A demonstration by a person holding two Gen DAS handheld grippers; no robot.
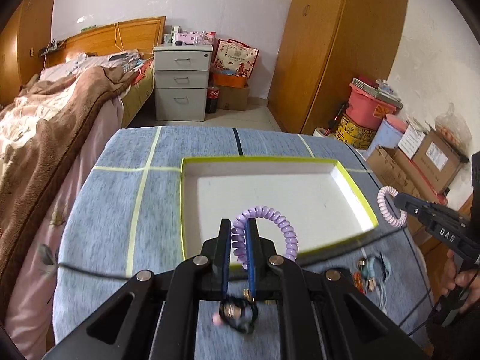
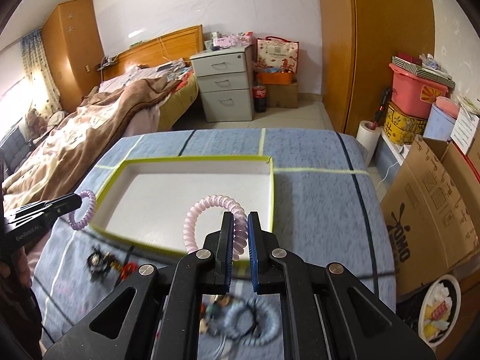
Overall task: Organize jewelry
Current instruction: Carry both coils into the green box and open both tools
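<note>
Progress looks early: white tray point(image 1: 354, 192) bare, left gripper point(image 1: 239, 241) clamps purple coil band point(image 1: 270, 214), right gripper point(image 2: 240, 240) clamps pink coil band point(image 2: 207, 205) at its 6 o'clock rim, trinkets point(image 2: 103, 262) remain on worktop point(image 2: 315, 198).

Black hand-held grippers, blue-lined fingers

The left hand-held gripper point(image 1: 239, 240) and right hand-held gripper point(image 2: 240, 234) are matte black, with flat fingers point(image 1: 224, 240) faced in blue pads, silver round screws point(image 1: 200, 260) on angular linkage arms, and triangular cut-outs. White lettering marks their sides. A thin black cable point(image 1: 90, 271) trails off. Bare skin shows on the right hand point(image 1: 459, 273).
</note>
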